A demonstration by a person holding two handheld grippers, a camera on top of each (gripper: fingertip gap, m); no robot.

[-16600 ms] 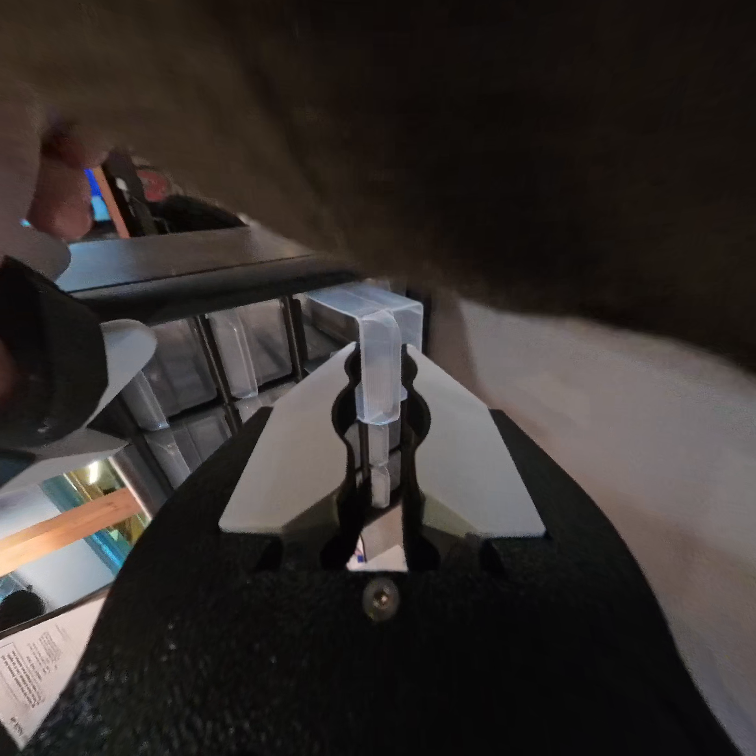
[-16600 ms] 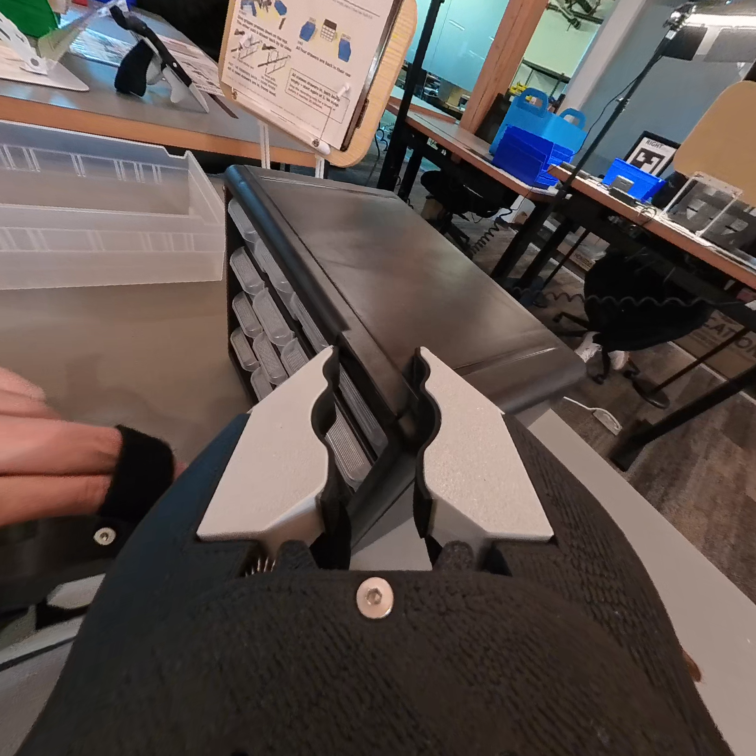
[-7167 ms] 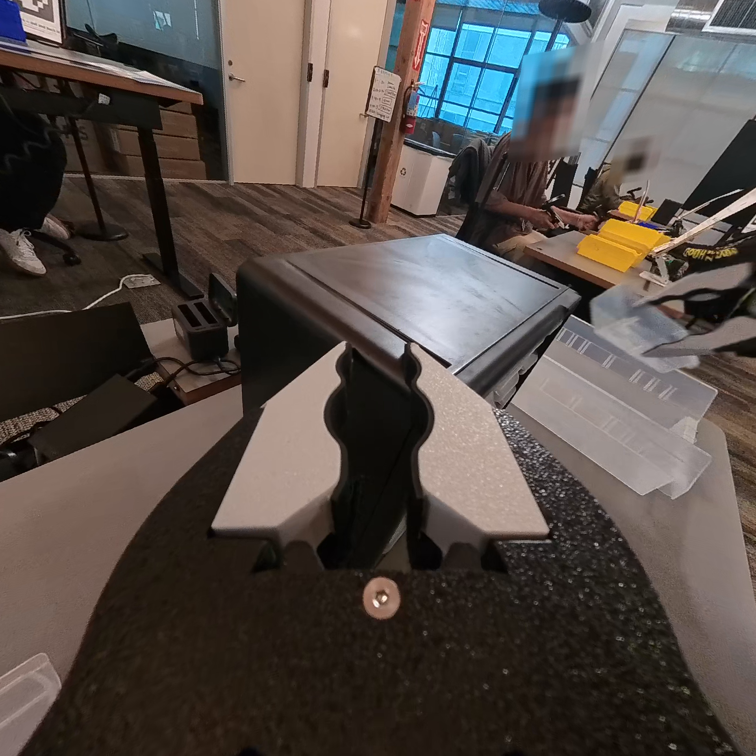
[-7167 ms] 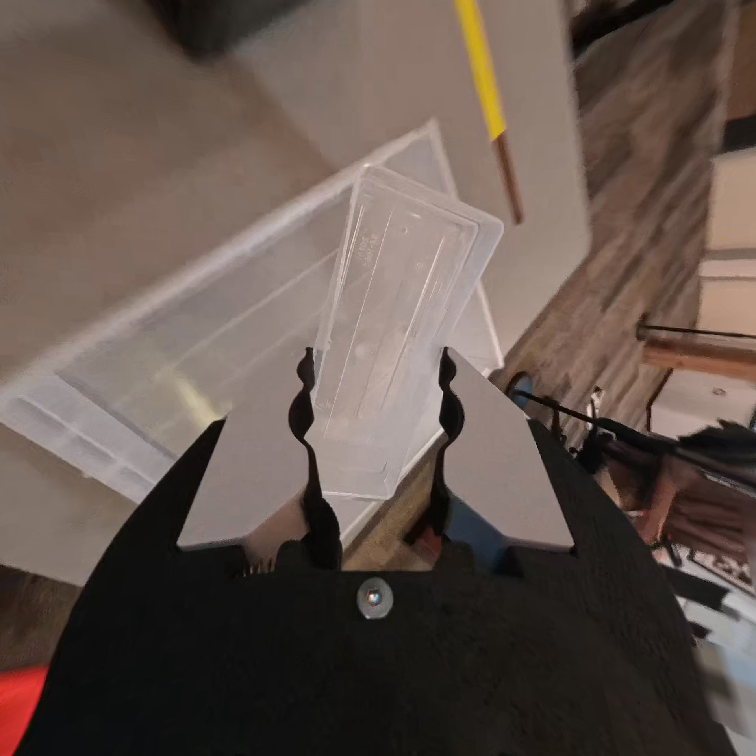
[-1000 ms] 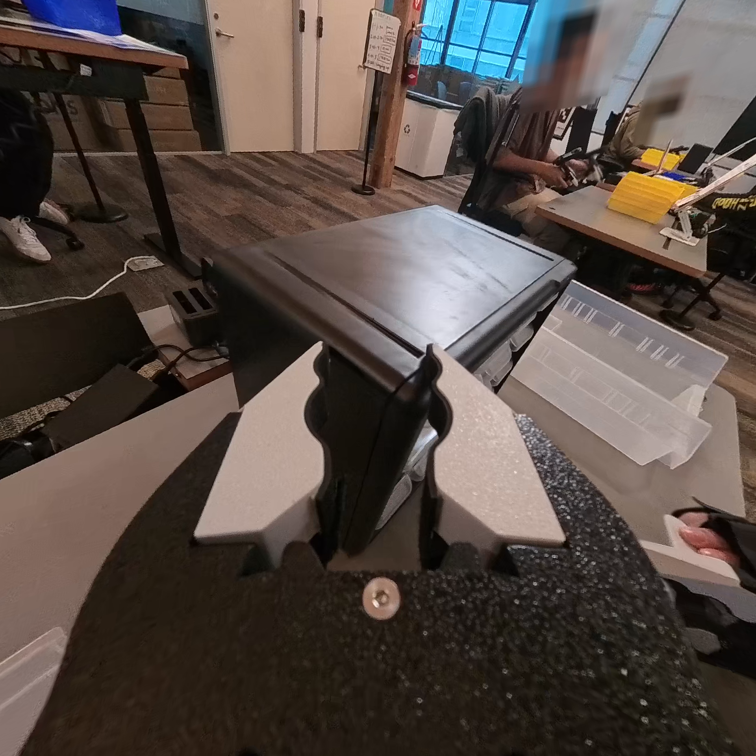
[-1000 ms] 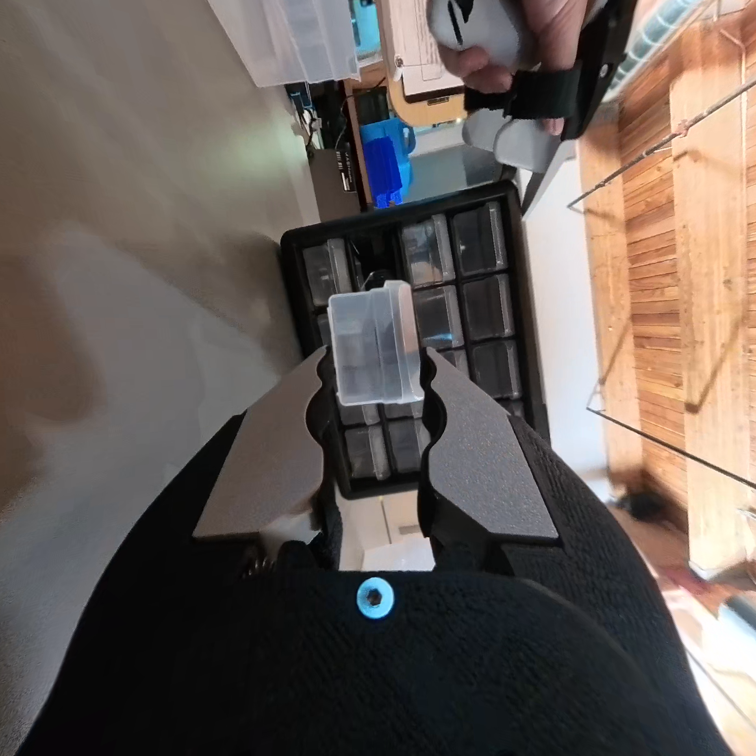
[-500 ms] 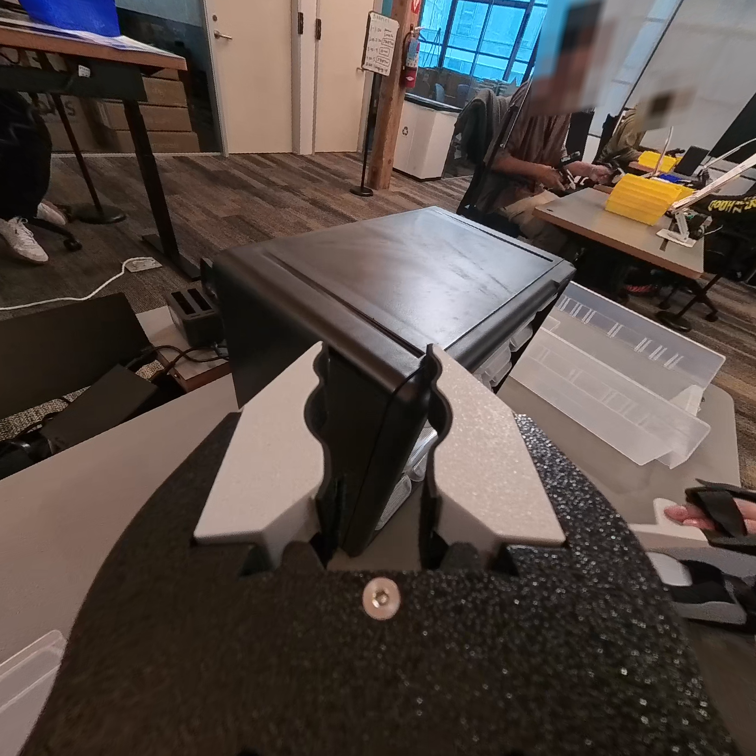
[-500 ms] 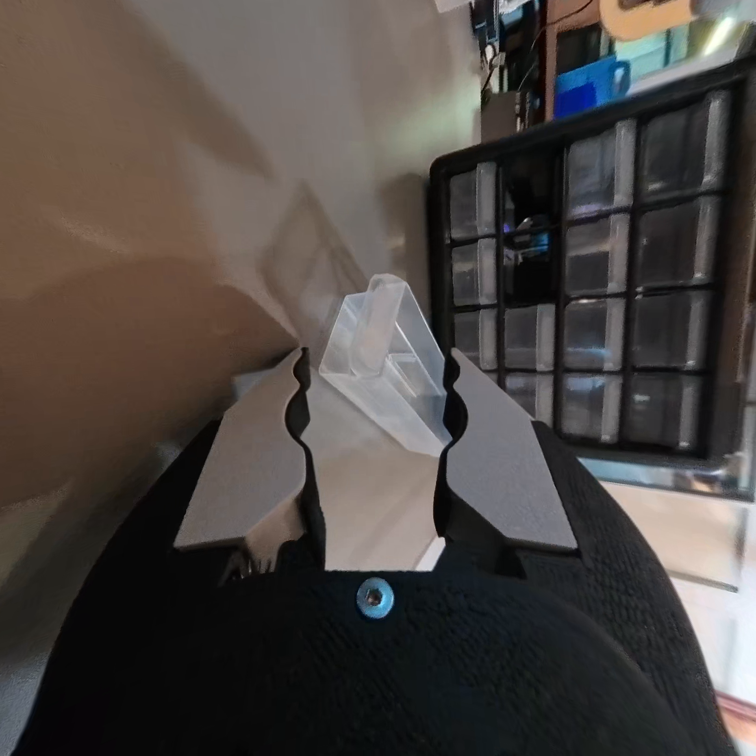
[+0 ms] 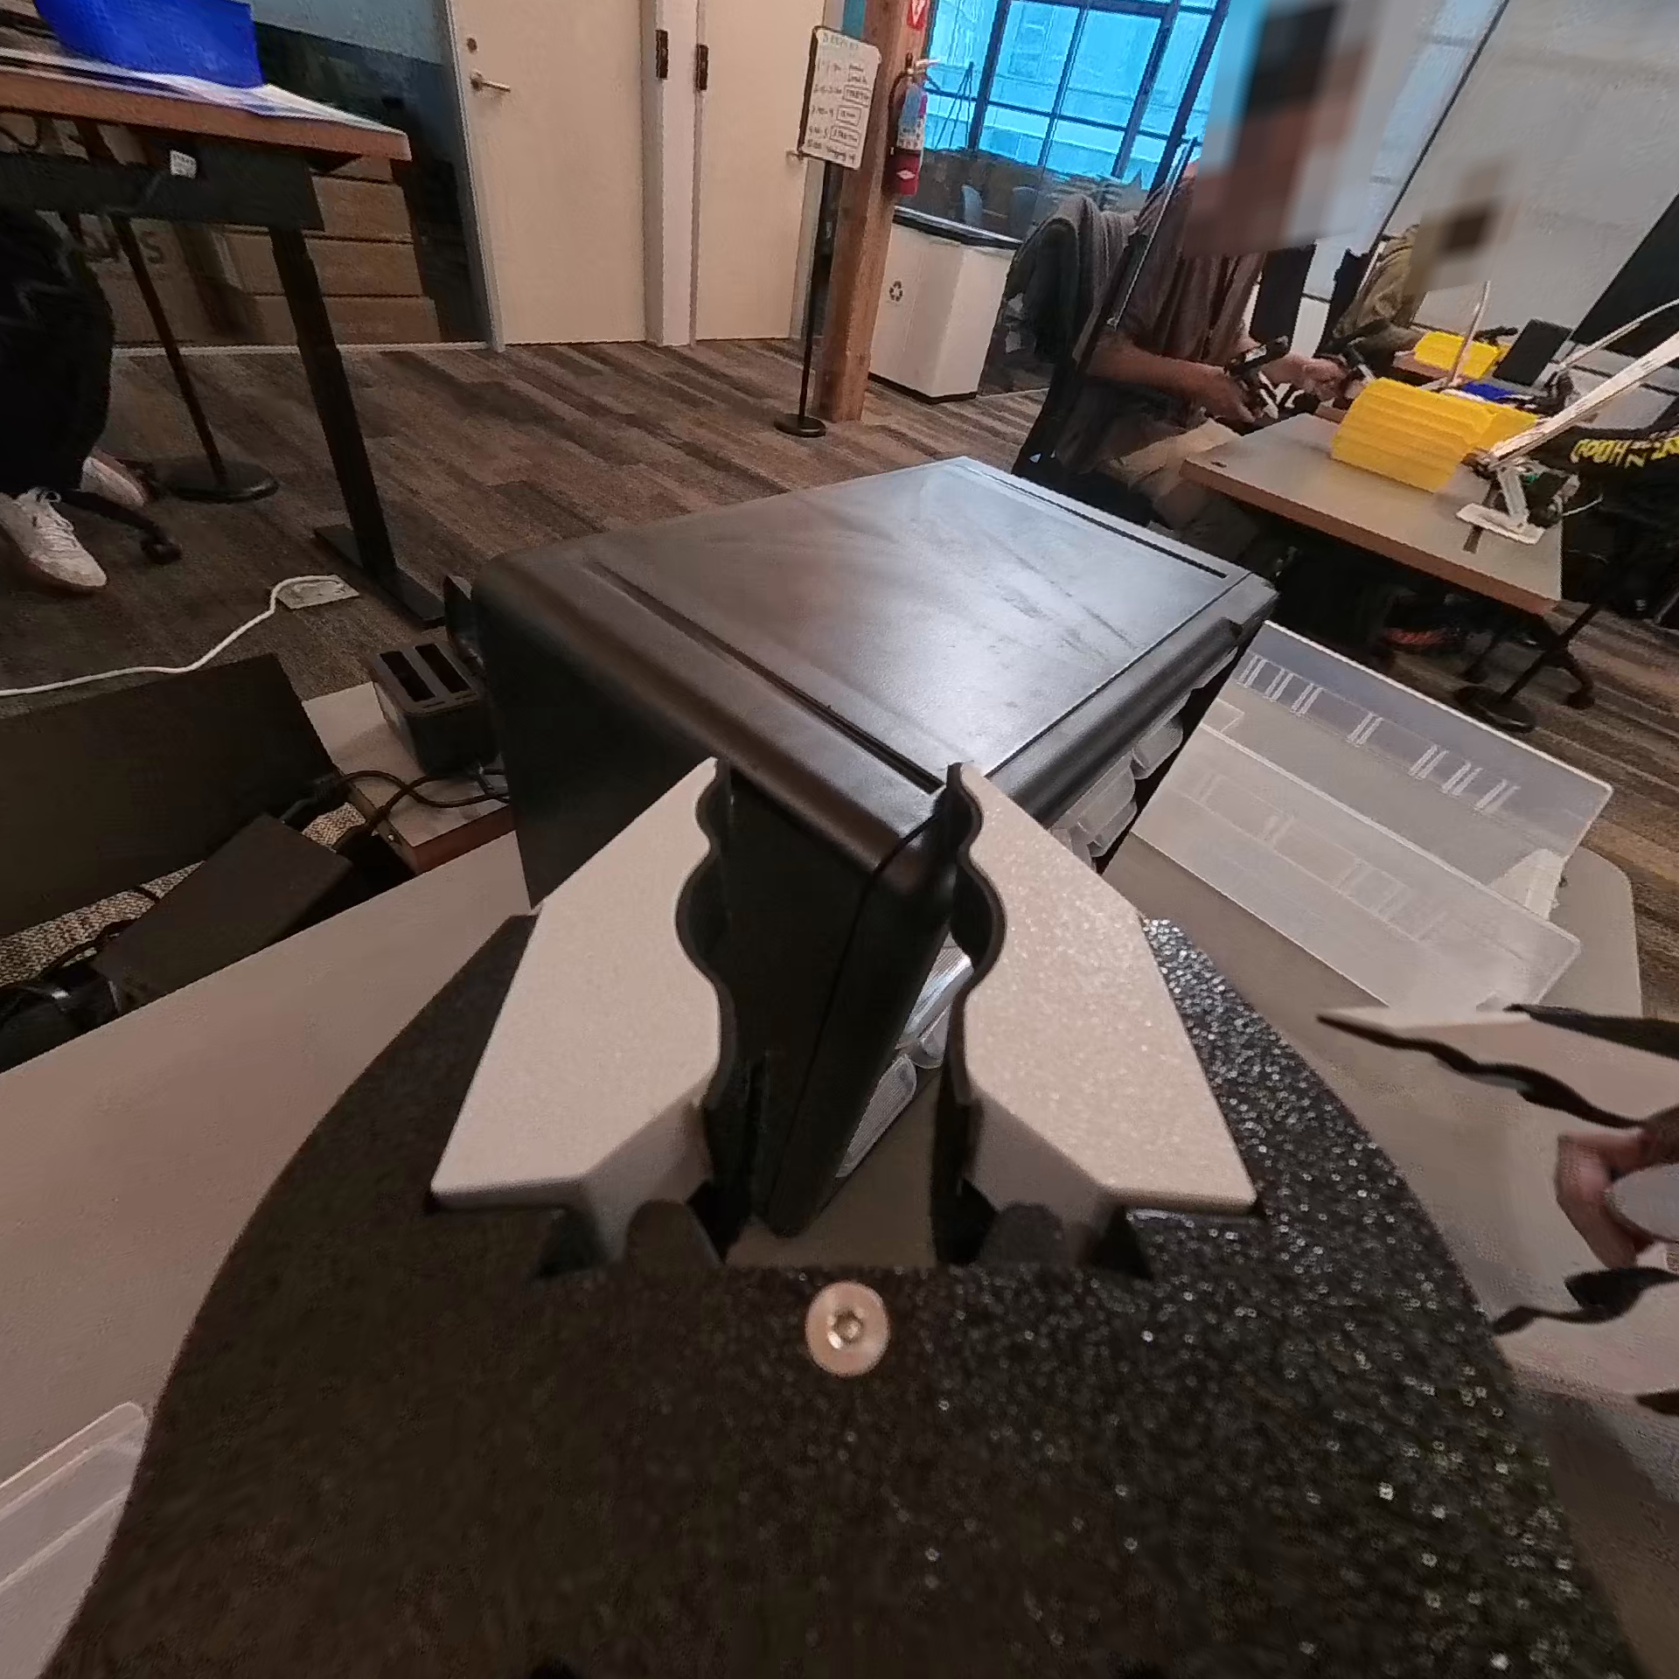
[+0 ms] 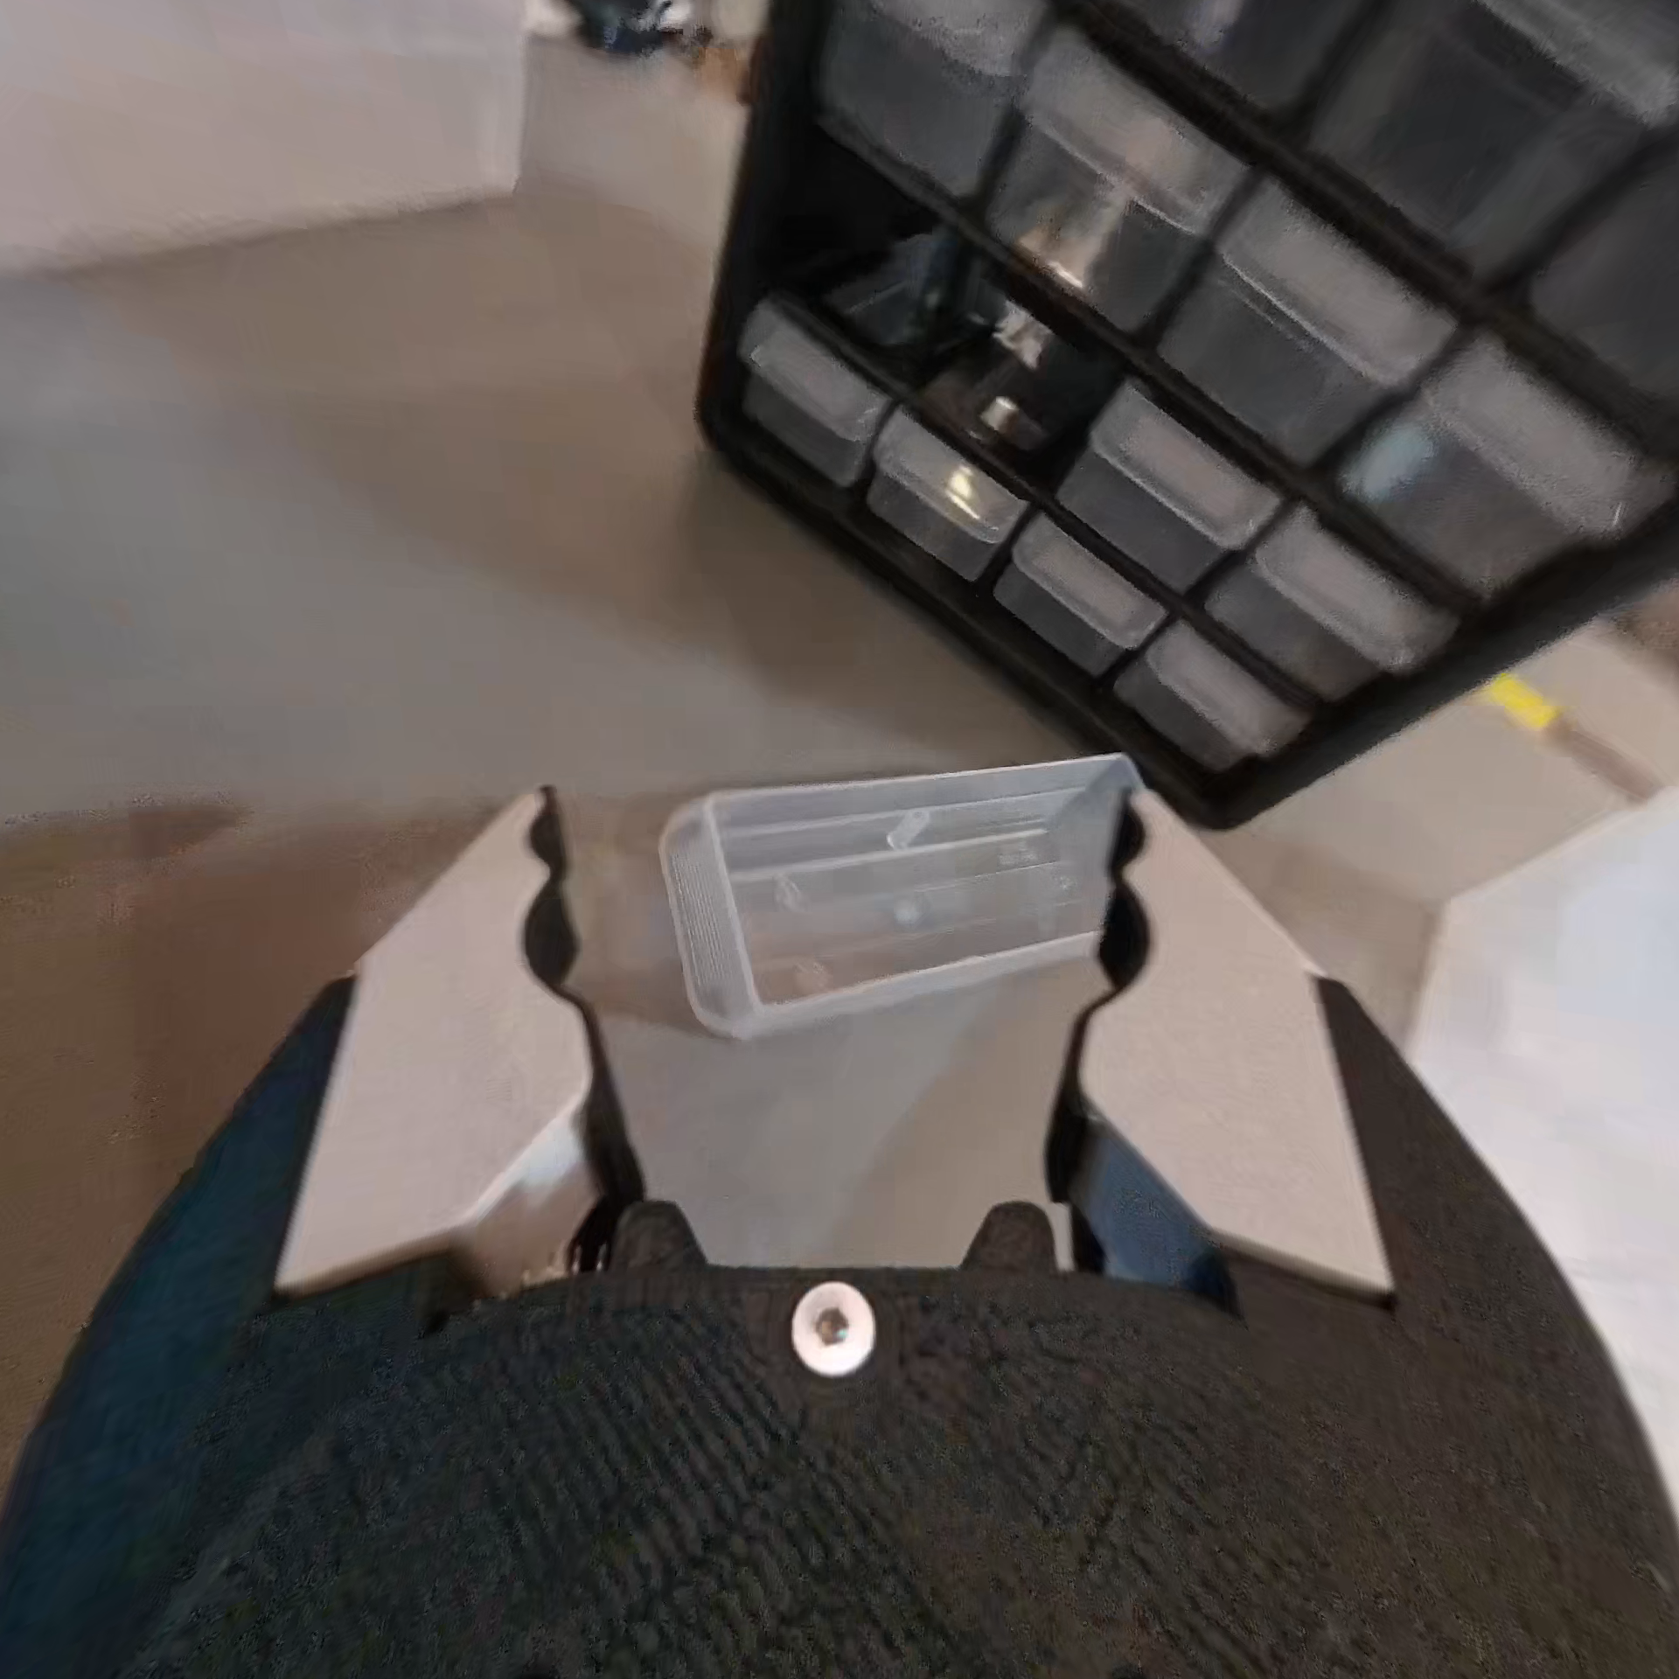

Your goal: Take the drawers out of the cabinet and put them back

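The black cabinet (image 9: 909,618) stands on the grey table, its grid of clear drawers facing right. My left gripper (image 9: 836,799) is shut on the cabinet's near top corner. In the right wrist view the cabinet front (image 10: 1181,363) shows blurred, with one dark empty slot (image 10: 963,318) near its lower left. A clear drawer (image 10: 890,899) lies on its side on the table (image 10: 363,545) in front of the cabinet. My right gripper (image 10: 836,799) is wide open around it, fingers on either side. The right gripper also shows at the right edge of the left wrist view (image 9: 1544,1090).
A large clear plastic tray (image 9: 1363,818) lies on the table beyond the cabinet. A black charger and cables (image 9: 427,709) sit at the table's left back edge. A person sits at a far desk with yellow bins (image 9: 1417,436).
My right gripper held the drawer one second ago; it has opened wide and turned, and the drawer now lies on the table. The left gripper has not moved.
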